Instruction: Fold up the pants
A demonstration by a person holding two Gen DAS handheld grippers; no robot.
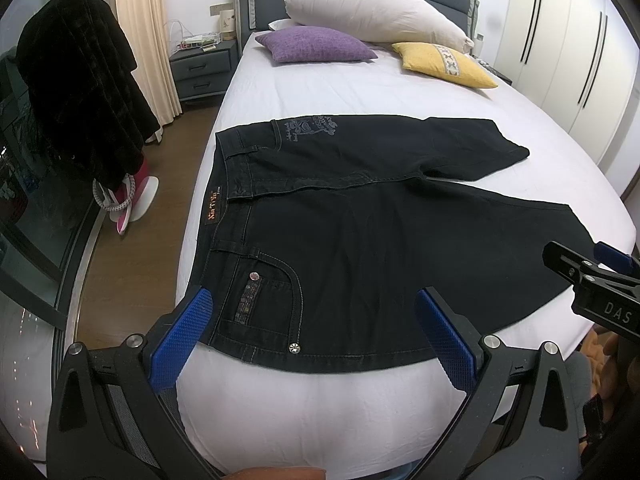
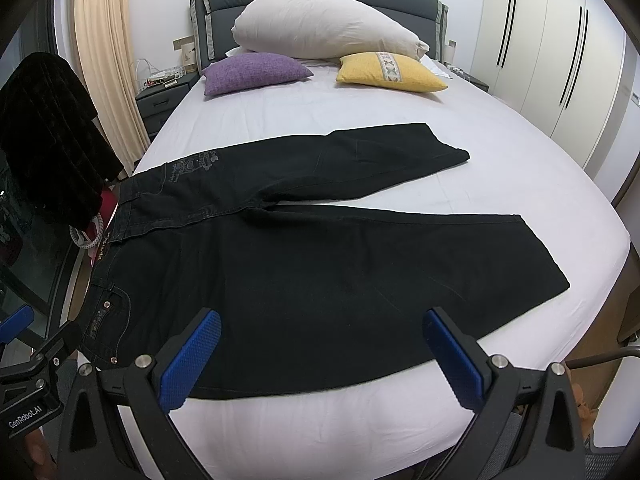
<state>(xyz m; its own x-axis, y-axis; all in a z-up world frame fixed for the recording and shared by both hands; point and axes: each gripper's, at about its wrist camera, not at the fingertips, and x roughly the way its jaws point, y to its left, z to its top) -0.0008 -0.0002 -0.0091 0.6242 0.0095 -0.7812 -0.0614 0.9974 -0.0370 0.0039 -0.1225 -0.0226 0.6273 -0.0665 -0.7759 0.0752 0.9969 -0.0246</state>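
Black denim pants lie flat across the white bed, waistband to the left, both legs spread to the right; they also show in the right wrist view. My left gripper is open and empty, hovering over the near pocket and hip. My right gripper is open and empty, hovering over the near leg's front edge. The right gripper also shows at the right edge of the left wrist view, and the left gripper at the left edge of the right wrist view.
The bed carries a white pillow, a purple cushion and a yellow cushion at the head. A nightstand and a dark coat stand to the left. A wardrobe stands on the right.
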